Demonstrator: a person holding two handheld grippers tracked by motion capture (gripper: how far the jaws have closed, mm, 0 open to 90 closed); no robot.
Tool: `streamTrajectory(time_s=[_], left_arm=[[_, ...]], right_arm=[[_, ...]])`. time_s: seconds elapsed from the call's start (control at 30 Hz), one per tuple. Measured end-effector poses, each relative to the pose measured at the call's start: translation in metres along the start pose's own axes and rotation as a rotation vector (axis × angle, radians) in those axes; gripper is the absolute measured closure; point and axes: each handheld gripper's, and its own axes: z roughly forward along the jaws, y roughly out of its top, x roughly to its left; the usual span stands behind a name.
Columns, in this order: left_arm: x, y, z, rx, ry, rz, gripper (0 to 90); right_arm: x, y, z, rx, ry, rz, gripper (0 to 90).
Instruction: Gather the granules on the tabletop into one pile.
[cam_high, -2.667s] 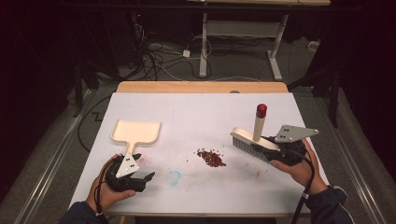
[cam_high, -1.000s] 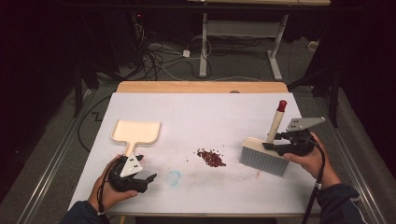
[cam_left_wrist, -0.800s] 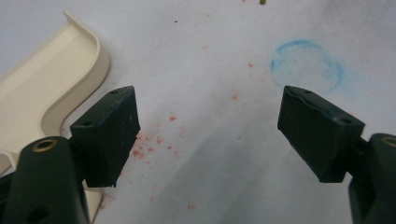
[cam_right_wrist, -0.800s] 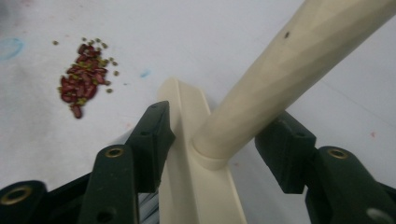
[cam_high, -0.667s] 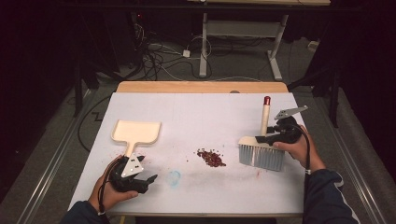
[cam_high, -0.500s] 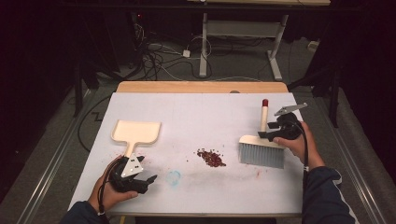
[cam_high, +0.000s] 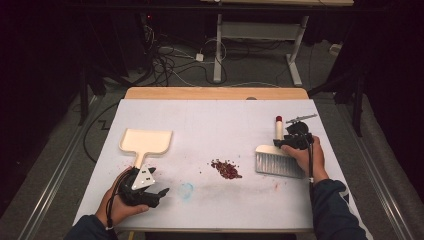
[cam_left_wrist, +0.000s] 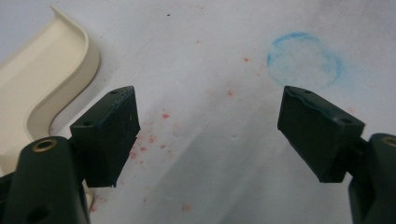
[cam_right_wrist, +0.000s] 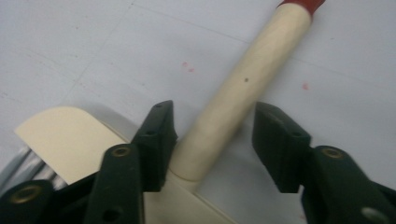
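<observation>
Resting near the front edge of the counter (cam_high: 225, 117), the left hand-held gripper (cam_high: 161, 194) lies low with its jaws spread wide and nothing between them, apparently parked until it is needed; a faint blue ring (cam_left_wrist: 303, 58) and scattered red specks mark the white surface just ahead of it. Just beyond it sits the cream dustpan (cam_high: 147, 141), its handle turned back towards that hand for an easy pick-up and its open mouth facing away. A small heap of red crumbs (cam_high: 226, 169) waits mid-counter, between dustpan and brush and apart from both. To the right of the heap, the brush (cam_high: 278, 162) stands on its grey bristles, its pale handle (cam_right_wrist: 243, 88) with the red tip slanting up and away. The right hand-held gripper (cam_right_wrist: 212, 123) straddles that handle just above the brush head, a low hold that would give firm control for sweeping; its jaws have just been closing around the handle, one pad touching the wood while a gap shows at the other, so the grip looks not yet made. Behind the counter's far wooden edge, cables (cam_high: 165, 55) trail over the dark floor
</observation>
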Motion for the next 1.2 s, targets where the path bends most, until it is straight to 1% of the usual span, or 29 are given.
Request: streamTrajectory(time_s=[0.03,0.07,0.13,0.2,0.3,0.33,0.4,0.47,0.53,0.57,0.63,0.67,0.73,0.77,0.83,0.9,1.0,1.1,1.13,1.2], left_arm=[[0.000,0.000,0.000,0.000,-0.001,-0.003,19.7],[0.000,0.000,0.000,-0.001,-0.002,-0.001,19.7],[-0.001,0.000,-0.001,-0.003,-0.003,-0.002,19.7],[-0.001,-0.001,-0.001,-0.006,-0.003,-0.004,19.7],[-0.001,-0.001,-0.002,-0.008,-0.002,-0.008,19.7],[0.000,-0.001,-0.002,-0.008,0.001,-0.008,19.7],[0.000,-0.001,-0.002,-0.009,0.003,-0.006,19.7],[0.000,-0.001,-0.003,-0.016,0.007,-0.009,19.7],[0.001,0.000,-0.003,-0.019,0.012,-0.010,19.6],[0.001,0.000,-0.003,-0.021,0.014,-0.011,19.6],[0.001,0.000,-0.004,-0.023,0.015,-0.014,19.6],[0.001,0.000,-0.004,-0.024,0.017,-0.014,19.6],[0.000,-0.001,-0.005,-0.026,0.019,-0.013,19.6],[0.000,-0.001,-0.005,-0.028,0.020,-0.014,19.6],[0.001,-0.001,-0.005,-0.030,0.024,-0.017,19.6],[0.001,-0.001,-0.005,-0.032,0.031,-0.019,19.6],[0.001,0.000,-0.006,-0.035,0.038,-0.023,19.6],[0.002,0.000,-0.006,-0.036,0.044,-0.026,19.6],[0.002,0.000,-0.007,-0.037,0.045,-0.025,19.6],[0.002,0.000,-0.007,-0.037,0.049,-0.025,19.6]], right_arm=[[0.002,0.000,0.002,0.006,-0.006,0.005,52.3],[0.003,0.001,0.003,0.011,-0.001,0.004,53.7],[0.005,0.002,0.005,0.015,0.000,-0.027,55.2],[0.005,0.002,0.005,0.018,0.008,-0.047,54.9],[0.004,0.002,0.005,0.016,0.010,-0.039,54.4],[0.005,0.002,0.005,0.016,0.006,-0.042,53.5],[0.006,0.002,0.005,0.014,-0.019,-0.044,48.3],[0.004,0.002,0.004,0.004,-0.020,-0.040,44.0],[0.003,0.002,-0.002,-0.040,-0.007,-0.038,43.2],[0.002,0.002,-0.006,-0.065,-0.013,-0.033,41.9],[0.003,0.003,-0.016,-0.135,0.003,-0.042,41.0],[0.003,0.003,-0.020,-0.160,0.008,-0.047,40.2],[0.006,0.003,-0.029,-0.208,0.009,-0.063,38.9],[0.007,0.003,-0.035,-0.243,0.017,-0.073,38.3],[0.011,0.003,-0.045,-0.295,0.025,-0.091,37.4],[0.014,0.003,-0.055,-0.351,0.046,-0.105,36.7],[0.020,0.001,-0.067,-0.395,0.052,-0.135,34.2],[0.027,-0.003,-0.078,-0.433,0.037,-0.171,32.5],[0.029,-0.005,-0.082,-0.444,0.041,-0.178,31.5],[0.032,-0.011,-0.090,-0.477,0.031,-0.194,30.2]])
